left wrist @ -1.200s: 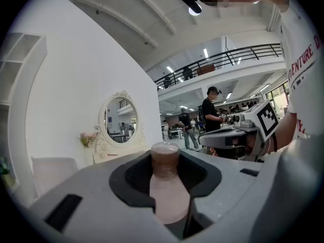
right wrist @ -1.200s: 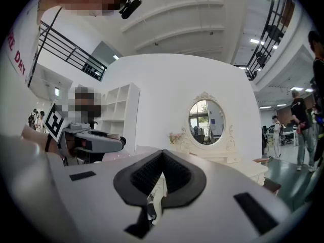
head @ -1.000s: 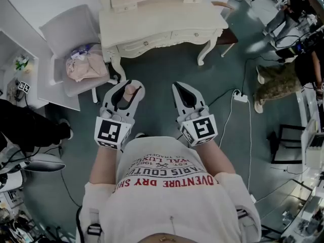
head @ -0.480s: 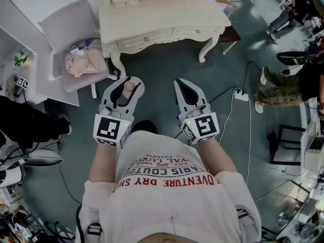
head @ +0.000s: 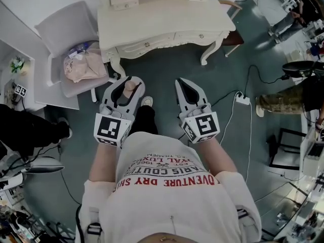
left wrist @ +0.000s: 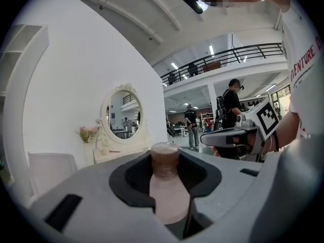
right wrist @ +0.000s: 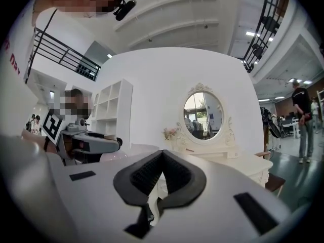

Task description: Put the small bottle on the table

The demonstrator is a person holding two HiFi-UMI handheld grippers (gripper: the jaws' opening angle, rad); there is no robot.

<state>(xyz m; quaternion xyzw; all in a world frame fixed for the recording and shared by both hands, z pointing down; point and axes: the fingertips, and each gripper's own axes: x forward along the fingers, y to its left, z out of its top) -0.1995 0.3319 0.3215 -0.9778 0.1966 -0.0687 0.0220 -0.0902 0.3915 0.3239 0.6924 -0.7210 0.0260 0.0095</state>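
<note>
A small pale pink bottle (left wrist: 168,194) with a brownish cap stands upright between the dark pads of my left gripper (left wrist: 166,161), which is shut on it. In the head view the bottle (head: 129,88) shows inside the left gripper (head: 126,81), held over the teal floor a short way in front of the cream dressing table (head: 167,19). Beside it, my right gripper (head: 183,82) is shut with nothing in it. In the right gripper view its tips (right wrist: 162,154) meet, and the table (right wrist: 238,161) with its oval mirror (right wrist: 202,115) stands ahead.
A white chair (head: 66,32) holding a pink bag (head: 83,66) stands left of the table. White shelves (head: 20,80) lie further left. A power strip (head: 242,99) and cables lie on the floor at right, near a person's legs (head: 281,99). A wooden stool (head: 234,34) is at the table's right end.
The head view has swung slightly, so the table and chair sit a little differently. A foot has come forward under the left gripper. Both grippers hold the same pose.
</note>
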